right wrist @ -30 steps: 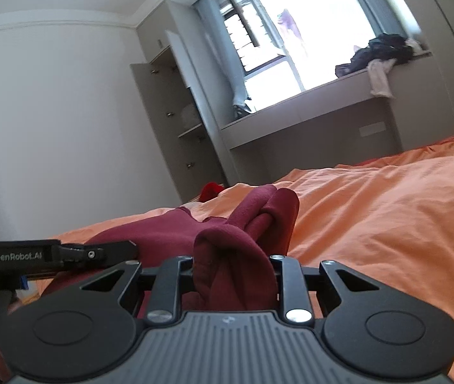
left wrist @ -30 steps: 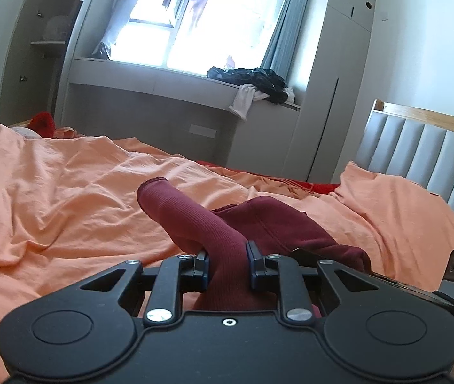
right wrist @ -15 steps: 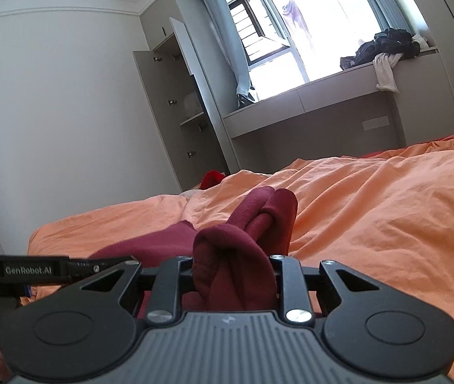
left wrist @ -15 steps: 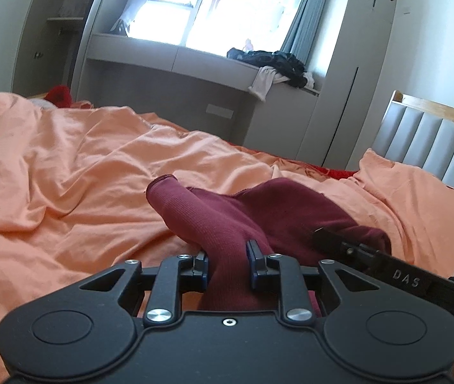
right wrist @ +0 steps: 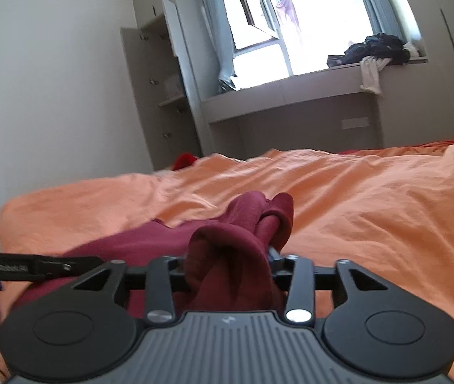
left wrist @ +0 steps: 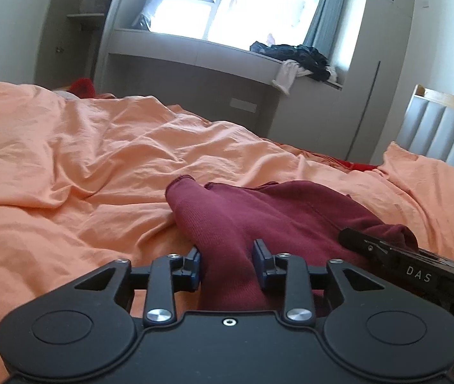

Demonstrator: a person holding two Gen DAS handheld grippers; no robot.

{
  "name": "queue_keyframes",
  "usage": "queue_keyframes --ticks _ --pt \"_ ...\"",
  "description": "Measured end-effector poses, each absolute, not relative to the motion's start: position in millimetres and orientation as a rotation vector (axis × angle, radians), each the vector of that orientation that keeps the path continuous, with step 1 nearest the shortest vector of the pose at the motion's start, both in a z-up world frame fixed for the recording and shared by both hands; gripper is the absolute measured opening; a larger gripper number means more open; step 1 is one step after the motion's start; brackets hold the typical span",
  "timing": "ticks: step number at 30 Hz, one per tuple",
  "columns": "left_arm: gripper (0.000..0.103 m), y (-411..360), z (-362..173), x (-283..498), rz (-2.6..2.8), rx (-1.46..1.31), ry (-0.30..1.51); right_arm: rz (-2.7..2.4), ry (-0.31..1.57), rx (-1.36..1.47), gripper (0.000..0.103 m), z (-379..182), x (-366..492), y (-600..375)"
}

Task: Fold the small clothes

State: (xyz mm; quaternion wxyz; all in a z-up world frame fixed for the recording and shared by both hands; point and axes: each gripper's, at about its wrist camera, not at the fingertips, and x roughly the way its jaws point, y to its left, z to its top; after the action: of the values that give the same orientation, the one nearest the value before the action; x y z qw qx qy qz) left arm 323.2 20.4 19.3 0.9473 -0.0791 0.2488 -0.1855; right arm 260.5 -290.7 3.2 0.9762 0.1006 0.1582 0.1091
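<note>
A dark red garment (left wrist: 275,204) lies bunched on the orange bedsheet (left wrist: 99,160). In the left wrist view, a ribbed fold of it runs between the fingers of my left gripper (left wrist: 227,256); the jaws are opening and the pads stand apart, the cloth slack. The right gripper's arm (left wrist: 418,265) rests on the garment's right side. In the right wrist view, a thick bunch of the garment (right wrist: 227,256) stands between the fingers of my right gripper (right wrist: 228,256). Its jaws are opening too, and its left finger is hidden by cloth. The left gripper's arm (right wrist: 35,265) shows at the left.
The rumpled orange sheet (right wrist: 355,198) covers the whole bed. A padded grey headboard (left wrist: 444,131) stands at the right. A pile of dark and white clothes (left wrist: 294,57) sits on the window ledge. A red item (left wrist: 81,86) lies beyond the bed's far edge.
Both grippers' jaws have widened around the cloth. The left gripper has sunk toward the bed, and the garment now lies flatter. The right gripper has tilted slightly.
</note>
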Motion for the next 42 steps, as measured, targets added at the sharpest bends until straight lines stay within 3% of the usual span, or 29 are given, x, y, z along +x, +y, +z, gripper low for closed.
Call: queue_keyframes --ticks 4,9,13,19,21,32,42 --pt "0.051 19 19 314 -0.331 -0.121 0.48 0.188 0.34 0.17 0.072 0 260 -288" --pt "0.065 24 23 308 -0.288 -0.131 0.474 0.162 0.335 0.137 0.088 -1 254 -288" --pt "0.082 26 27 297 -0.23 -0.122 0.459 0.153 0.325 0.143 0.103 2 246 -291" --pt "0.1 26 37 269 -0.185 -0.106 0.419 0.156 0.282 0.1 0.103 12 222 -289" --pt "0.102 26 42 257 -0.183 -0.102 0.403 0.149 0.256 0.091 0.103 16 212 -289" --pt "0.102 22 73 178 -0.15 -0.057 0.289 0.151 0.076 0.098 0.103 48 126 -289" --pt "0.102 26 58 96 -0.137 -0.067 0.238 0.141 -0.024 0.058 0.103 44 27 -276"
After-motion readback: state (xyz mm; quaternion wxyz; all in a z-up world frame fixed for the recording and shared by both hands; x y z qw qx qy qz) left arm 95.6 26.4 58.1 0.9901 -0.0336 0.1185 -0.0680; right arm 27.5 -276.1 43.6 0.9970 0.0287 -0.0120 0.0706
